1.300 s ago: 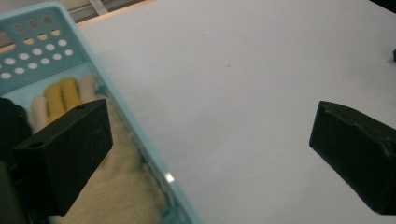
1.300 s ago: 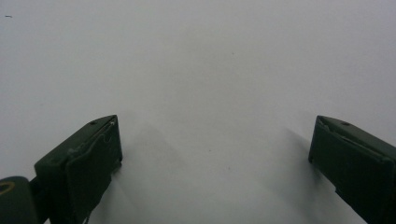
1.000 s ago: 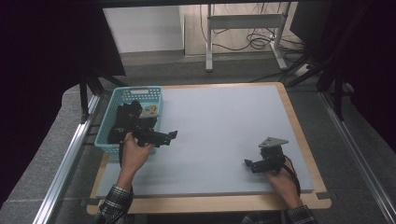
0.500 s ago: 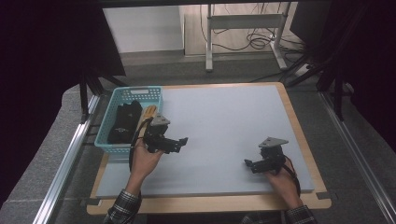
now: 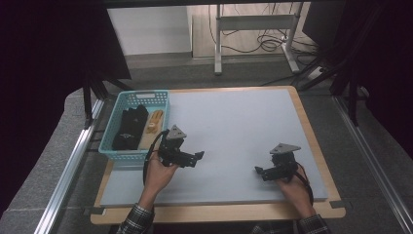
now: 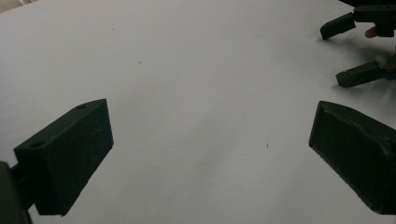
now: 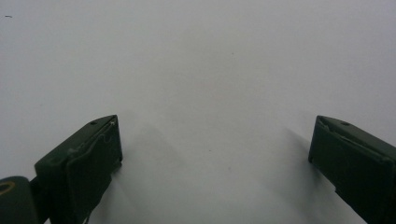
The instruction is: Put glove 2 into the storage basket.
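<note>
A person is holding the left gripper just right of the blue basket, its jaws standing wide apart and gripping nothing above the bare grey worktop. Inside the basket, a black bundle, possibly folded cloth, though the high view is too coarse to say, is lying beside a tan item at the basket's right side. The right gripper is resting low near the worktop's front right, well apart from the basket, jaws likewise spread and empty. Should the left gripper be reaching back in, its jaws could be catching the basket's rim and dragging the light container sideways, or pinching both items together since they are lying so close.
</note>
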A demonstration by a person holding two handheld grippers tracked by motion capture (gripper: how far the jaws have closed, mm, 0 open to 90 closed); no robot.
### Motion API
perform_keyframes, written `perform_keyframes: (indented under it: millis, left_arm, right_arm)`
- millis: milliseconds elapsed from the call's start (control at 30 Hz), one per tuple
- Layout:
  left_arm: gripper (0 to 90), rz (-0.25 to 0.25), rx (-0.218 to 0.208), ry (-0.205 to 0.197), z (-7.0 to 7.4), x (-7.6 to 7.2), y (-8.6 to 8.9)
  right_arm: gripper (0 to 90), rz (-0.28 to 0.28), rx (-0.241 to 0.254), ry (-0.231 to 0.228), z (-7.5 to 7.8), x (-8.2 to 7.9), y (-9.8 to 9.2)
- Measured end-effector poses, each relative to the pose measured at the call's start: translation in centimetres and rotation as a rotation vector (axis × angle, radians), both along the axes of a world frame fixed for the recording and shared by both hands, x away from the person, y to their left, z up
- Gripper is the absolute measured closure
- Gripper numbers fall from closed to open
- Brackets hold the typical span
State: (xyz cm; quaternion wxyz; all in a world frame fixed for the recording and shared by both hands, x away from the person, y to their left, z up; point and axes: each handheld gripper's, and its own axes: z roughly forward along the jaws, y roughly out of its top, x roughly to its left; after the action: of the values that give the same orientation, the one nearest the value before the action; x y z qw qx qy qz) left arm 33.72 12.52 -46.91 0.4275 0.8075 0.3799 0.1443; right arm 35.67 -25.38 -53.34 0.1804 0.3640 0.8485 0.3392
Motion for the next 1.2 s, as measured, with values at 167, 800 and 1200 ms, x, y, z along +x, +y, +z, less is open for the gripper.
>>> perform_keyframes:
  millis: [167,800,1200]
  left_arm:
    - [0.2,-0.010,-0.010,0.005,-0.6,-0.2,-0.5]
    - [0.0,-0.063,0.035,-0.001,-2.5,-1.0,-2.5]
    - [0.0,-0.089,0.050,0.005,-4.0,-1.6,-3.4]
  right_arm:
    - [2.4,-0.002,0.002,0.001,0.0,0.0,0.0]
    - [2.5,-0.002,0.003,0.001,0.0,0.0,0.0]
    - [2.5,-0.002,0.002,0.000,0.0,0.0,0.0]
